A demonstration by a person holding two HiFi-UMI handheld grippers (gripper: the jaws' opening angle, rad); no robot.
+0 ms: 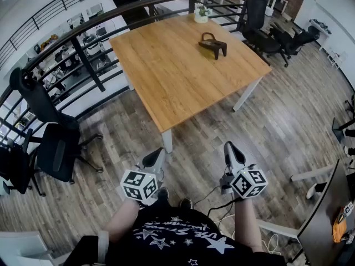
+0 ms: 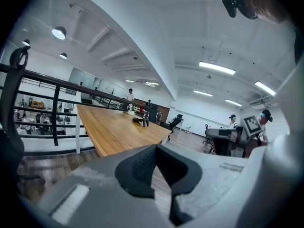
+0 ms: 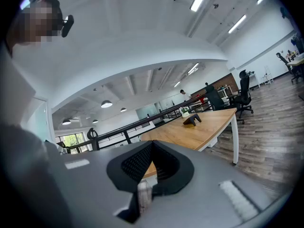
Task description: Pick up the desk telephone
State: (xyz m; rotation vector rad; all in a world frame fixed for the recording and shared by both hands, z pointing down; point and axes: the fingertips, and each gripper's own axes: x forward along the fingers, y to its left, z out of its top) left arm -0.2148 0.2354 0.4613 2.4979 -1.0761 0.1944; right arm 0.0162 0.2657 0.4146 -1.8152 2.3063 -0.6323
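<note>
From the head view: stands on the wood floor (image 1: 277,121), well short of the bench (image 1: 166,76). Holds the left hand-held gripper (image 1: 157,155) and the right hand-held gripper (image 1: 230,147) low and side by side, both aimed toward the bench, neither one near it. Shows the desk telephone (image 1: 213,44), dark, on the far part of the benchtop, near a small potted plant (image 1: 202,14) at the far edge. Takes in a black railing (image 1: 83,43) behind the bench and a black office chair (image 1: 58,151) at the left.

From the left gripper view: looks along jaws brought together, with nothing between them. Finds the desk telephone (image 2: 141,120) small and far off on the bench (image 2: 114,127), well apart from the tips.

From the right gripper view: looks along jaws fully together, likewise empty. Puts the desk telephone (image 3: 192,120) on the bench (image 3: 204,129), well apart from the tips
</note>
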